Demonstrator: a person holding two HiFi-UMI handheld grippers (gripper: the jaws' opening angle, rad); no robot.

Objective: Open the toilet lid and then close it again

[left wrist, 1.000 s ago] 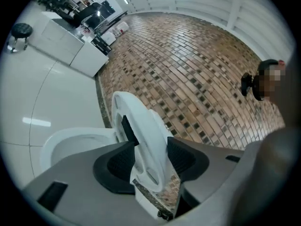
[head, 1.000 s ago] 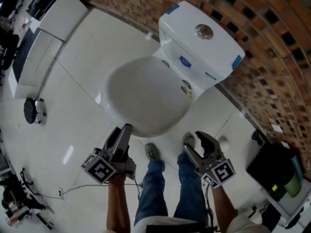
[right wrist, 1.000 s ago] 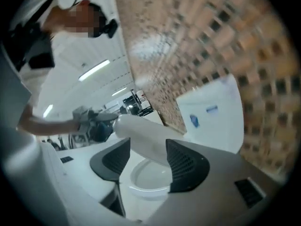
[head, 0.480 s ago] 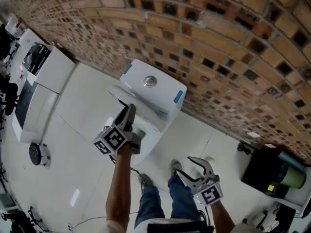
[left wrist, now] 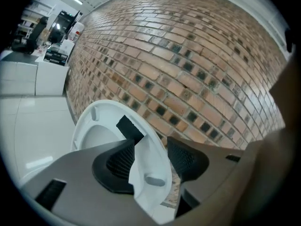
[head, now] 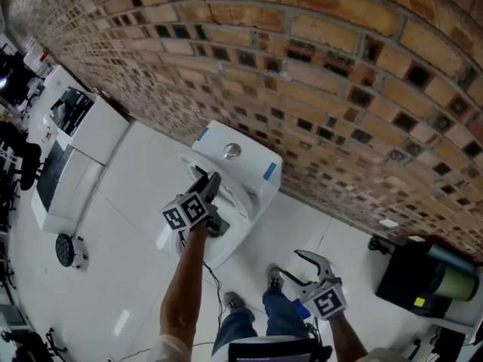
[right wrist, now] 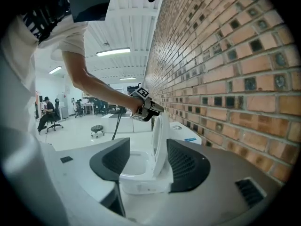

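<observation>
The white toilet (head: 226, 232) stands against the brick wall with its lid (head: 229, 192) raised upright against the tank (head: 243, 159). My left gripper (head: 212, 181) is at the lid's top rim. In the left gripper view the lid's edge (left wrist: 101, 126) runs between the jaws of that gripper (left wrist: 151, 158), which are opening, with a gap on the right side. The right gripper view shows the upright lid (right wrist: 158, 140), the open bowl (right wrist: 134, 166) and the left gripper (right wrist: 153, 108) at the rim. My right gripper (head: 290, 266) hangs low and open with nothing in it (right wrist: 148, 161).
A brick wall (head: 339, 89) runs behind the toilet. A white cabinet (head: 75, 149) and a small round black object (head: 66, 251) are at the left. A black box with a green roll (head: 426, 277) sits at the right. The person's legs and shoes (head: 275, 277) are in front of the bowl.
The lid was down a second ago and now stands upright. My left gripper rose with it toward the tank. The right gripper drew back and stays low.
</observation>
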